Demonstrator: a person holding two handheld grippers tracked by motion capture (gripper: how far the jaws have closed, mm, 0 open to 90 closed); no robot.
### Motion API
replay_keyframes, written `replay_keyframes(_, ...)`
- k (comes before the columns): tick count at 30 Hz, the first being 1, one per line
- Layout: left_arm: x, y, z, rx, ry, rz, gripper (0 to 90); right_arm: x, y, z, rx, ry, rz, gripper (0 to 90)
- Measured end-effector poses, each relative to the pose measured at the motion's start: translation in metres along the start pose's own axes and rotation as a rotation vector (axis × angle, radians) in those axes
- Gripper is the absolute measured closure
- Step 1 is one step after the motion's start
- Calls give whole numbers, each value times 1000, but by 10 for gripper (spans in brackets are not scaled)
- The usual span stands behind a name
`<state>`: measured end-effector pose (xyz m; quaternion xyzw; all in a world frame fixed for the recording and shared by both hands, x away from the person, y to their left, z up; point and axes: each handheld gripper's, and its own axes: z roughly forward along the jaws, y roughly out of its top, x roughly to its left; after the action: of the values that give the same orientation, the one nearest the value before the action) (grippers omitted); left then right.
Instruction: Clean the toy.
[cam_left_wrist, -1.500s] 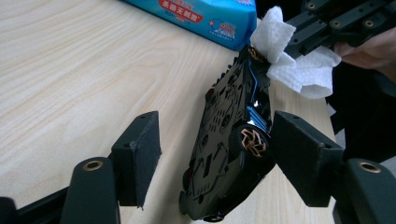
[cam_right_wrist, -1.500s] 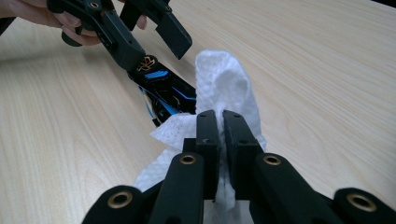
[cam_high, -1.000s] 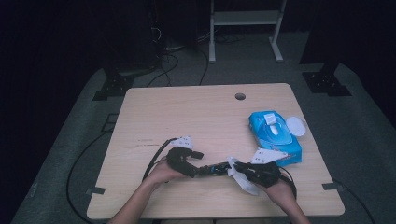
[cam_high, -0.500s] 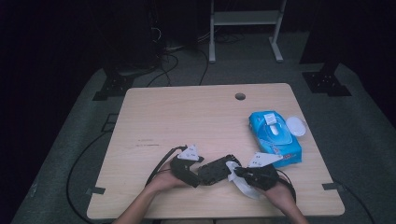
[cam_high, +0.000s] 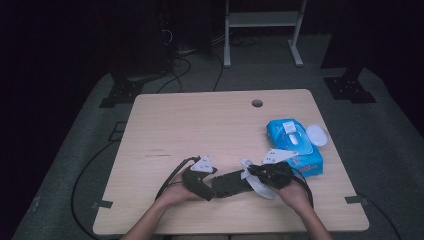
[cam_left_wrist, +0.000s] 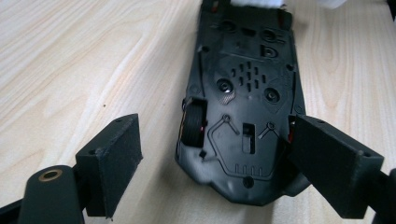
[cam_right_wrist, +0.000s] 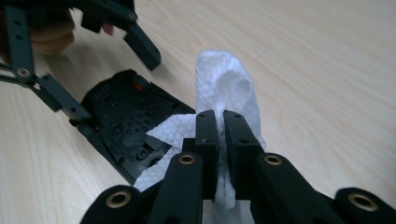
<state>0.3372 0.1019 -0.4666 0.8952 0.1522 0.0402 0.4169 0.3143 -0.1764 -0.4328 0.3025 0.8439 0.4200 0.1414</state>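
A black toy car (cam_high: 227, 184) lies upside down on the wooden table (cam_high: 200, 125), its underside (cam_left_wrist: 243, 93) and one wheel showing. My left gripper (cam_high: 214, 188) straddles the car's near end. Its jaws (cam_left_wrist: 215, 128) have just been opening: the left one stands clear of the body and the right one sits close against the car's side. My right gripper (cam_high: 254, 176) is shut on a white wet wipe (cam_right_wrist: 224, 84), which drapes over the far end of the car (cam_right_wrist: 123, 126). The left gripper's fingers (cam_right_wrist: 140, 42) show beyond it.
A blue pack of wipes (cam_high: 292, 147) lies to the right of my right hand, with a white oval lid (cam_high: 316, 134) beside it. The table has a cable hole (cam_high: 257, 103) near its far edge. Cables trail off the left side.
The left gripper's jaws have spread wider around the car. The right gripper has shifted a little with the wipe at the car's far end.
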Motion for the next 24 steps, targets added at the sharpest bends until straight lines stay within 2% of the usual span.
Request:
replay_keyframes(5,1,-1,-3,-41,-37,3,161,2,-6,5,25,15,4,841)
replay_keyframes(9,-2,0,-2,-40,-55,23,149,2,-12,6,34,20,16,841)
replay_keyframes(11,-2,0,-1,-34,-52,39,130,3,-14,6,37,21,15,841)
replay_keyframes(13,-1,0,1,-42,-49,37,130,3,-16,5,35,22,19,840)
replay_keyframes(17,1,-1,4,-19,-30,39,115,2,-19,7,33,19,34,841)
replay_keyframes(19,1,-3,8,7,-21,54,114,1,-20,6,28,22,39,840)
replay_keyframes(24,3,-1,13,9,-12,78,116,1,-19,7,29,22,38,839)
